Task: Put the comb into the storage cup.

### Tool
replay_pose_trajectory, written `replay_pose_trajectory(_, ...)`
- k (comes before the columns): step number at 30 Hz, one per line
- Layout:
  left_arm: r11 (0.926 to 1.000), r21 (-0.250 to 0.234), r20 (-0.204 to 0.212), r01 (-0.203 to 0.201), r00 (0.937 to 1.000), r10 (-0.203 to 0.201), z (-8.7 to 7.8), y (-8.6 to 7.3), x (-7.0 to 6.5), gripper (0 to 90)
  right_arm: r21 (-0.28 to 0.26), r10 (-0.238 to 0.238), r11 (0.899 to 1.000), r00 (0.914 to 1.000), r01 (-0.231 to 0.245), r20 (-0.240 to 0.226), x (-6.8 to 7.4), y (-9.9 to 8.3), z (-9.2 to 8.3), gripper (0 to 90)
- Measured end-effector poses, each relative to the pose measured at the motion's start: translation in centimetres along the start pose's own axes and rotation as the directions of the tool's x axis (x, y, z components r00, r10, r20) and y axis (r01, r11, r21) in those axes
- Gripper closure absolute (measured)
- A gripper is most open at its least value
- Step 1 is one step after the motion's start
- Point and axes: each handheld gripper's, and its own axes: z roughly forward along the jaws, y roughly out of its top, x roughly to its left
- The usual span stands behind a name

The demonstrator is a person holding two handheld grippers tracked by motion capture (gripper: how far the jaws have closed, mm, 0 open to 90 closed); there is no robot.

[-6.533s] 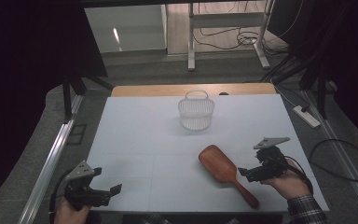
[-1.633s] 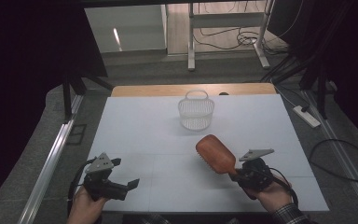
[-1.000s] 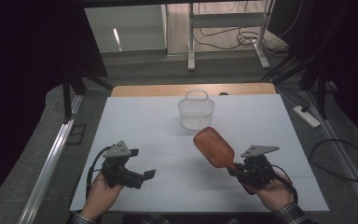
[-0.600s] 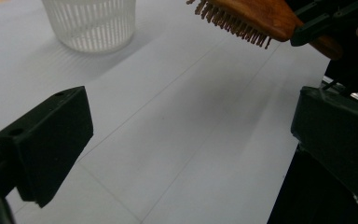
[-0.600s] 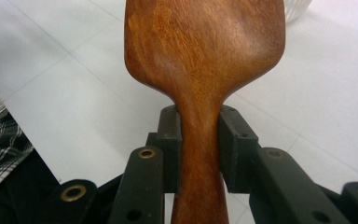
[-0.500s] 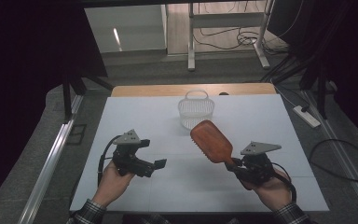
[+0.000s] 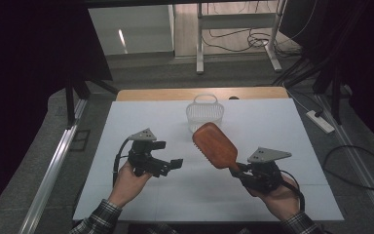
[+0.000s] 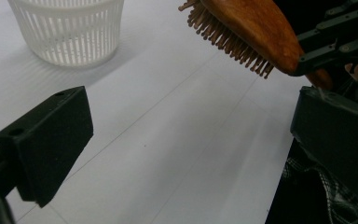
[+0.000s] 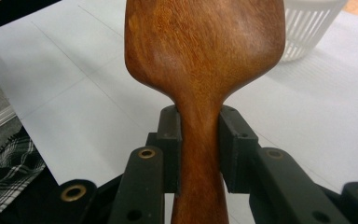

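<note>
the right tool pinches the handle of the wooden hairbrush, both pads pressed against the narrow neck, and holds it lifted above the white surface with its head tilted up toward the white basket, bristles facing down and to the left. the left tool hovers nearby, its jaws spread with nothing between them, pointing toward the brush.

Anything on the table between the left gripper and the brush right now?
Nothing: in the high view only bare white table separates the open left gripper from the wooden brush clamped in the right gripper.
</note>
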Motion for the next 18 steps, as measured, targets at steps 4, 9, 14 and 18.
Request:
replay_pose_trajectory(4,1.0,0.002,0.029,0.0,0.9996,0.0,0.4,0.4,0.1,0.0,-0.012,-0.005,1.0,1.0,0.005,-0.006,0.2,0.1,0.2,72.1)
replay_pose_trajectory(9,1.0,0.008,0.071,0.0,0.9975,-0.001,1.2,0.8,0.2,0.0,-0.025,-0.009,1.0,0.9997,0.008,-0.021,0.4,0.2,0.4,72.1)
replay_pose_trajectory(14,0.9998,0.009,0.102,0.016,0.9947,-0.017,2.2,1.3,0.1,0.0,-0.045,-0.014,0.999,0.9996,0.013,-0.023,0.5,0.3,0.4,72.1)
replay_pose_trajectory(18,0.9993,-0.002,0.132,0.038,0.9906,-0.037,2.8,1.7,-0.1,0.0,-0.055,-0.015,0.998,0.9995,0.013,-0.027,0.7,0.4,0.5,72.1)
